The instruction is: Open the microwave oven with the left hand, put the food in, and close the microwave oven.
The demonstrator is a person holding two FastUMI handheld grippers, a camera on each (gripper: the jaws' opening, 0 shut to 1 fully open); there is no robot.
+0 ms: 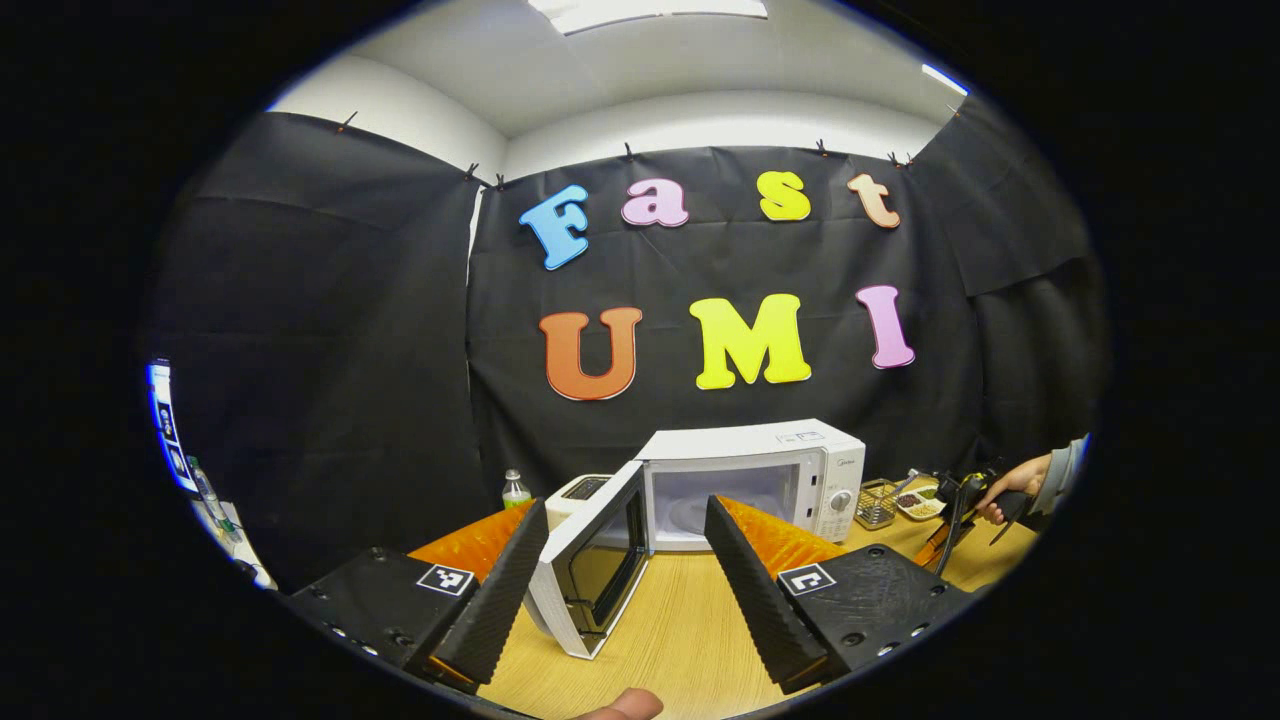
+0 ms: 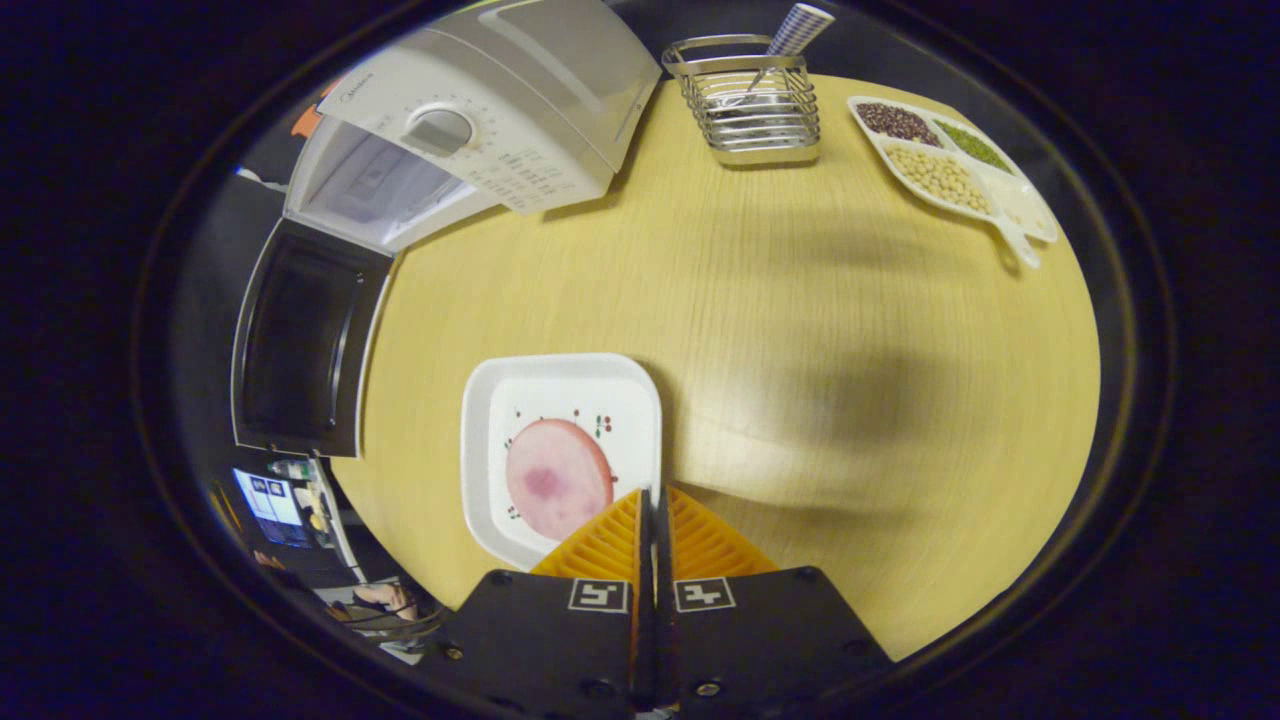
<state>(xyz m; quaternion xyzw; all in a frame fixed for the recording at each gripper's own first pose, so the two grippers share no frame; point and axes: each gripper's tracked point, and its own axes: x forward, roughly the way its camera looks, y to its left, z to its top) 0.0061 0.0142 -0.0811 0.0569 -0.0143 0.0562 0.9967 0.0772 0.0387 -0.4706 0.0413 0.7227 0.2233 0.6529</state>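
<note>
Microwave (image 1: 760, 480) door (image 1: 590, 560) open; badge unreadable. Left hand-held gripper (image 1: 615, 560) spread; right hand-held gripper (image 2: 655, 500) closed at plate (image 2: 560, 450) rim.

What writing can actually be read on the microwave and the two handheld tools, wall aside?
No text here reads clearly.
Brand mark on the microwave: too small and blurred.
Print around its dial: too small.
Square markers on the left gripper and right gripper: black-and-white patterns, no words.

On the table stand one microwave (image 1: 750, 480), one plate (image 2: 560, 450) with one meat slice (image 2: 557, 478), one wire basket (image 2: 745, 100), one divided dish (image 2: 950, 165), one bottle (image 1: 515, 490), and two grippers.
</note>
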